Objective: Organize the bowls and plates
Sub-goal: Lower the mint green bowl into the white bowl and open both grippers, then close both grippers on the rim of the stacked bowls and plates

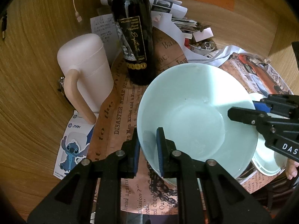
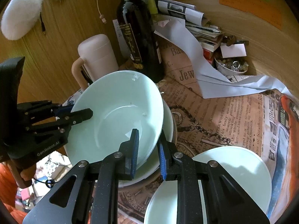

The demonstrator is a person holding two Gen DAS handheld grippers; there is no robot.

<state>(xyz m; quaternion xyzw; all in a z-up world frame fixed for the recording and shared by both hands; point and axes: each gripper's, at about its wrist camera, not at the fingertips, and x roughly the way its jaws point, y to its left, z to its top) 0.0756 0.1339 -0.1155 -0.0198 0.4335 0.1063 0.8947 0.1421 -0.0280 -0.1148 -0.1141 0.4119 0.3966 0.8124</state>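
Both grippers, left gripper (image 1: 148,151) and right gripper (image 2: 148,154), clamped opposite rims of pale green bowl (image 1: 196,112); lowering level onto the stack would seat it best.

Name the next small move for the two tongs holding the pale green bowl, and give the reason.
Probably lower it gently. The left tongs and right tongs pinch opposite rims of the pale green bowl, which sits tilted over a stack of dishes, so it seems not yet nested.
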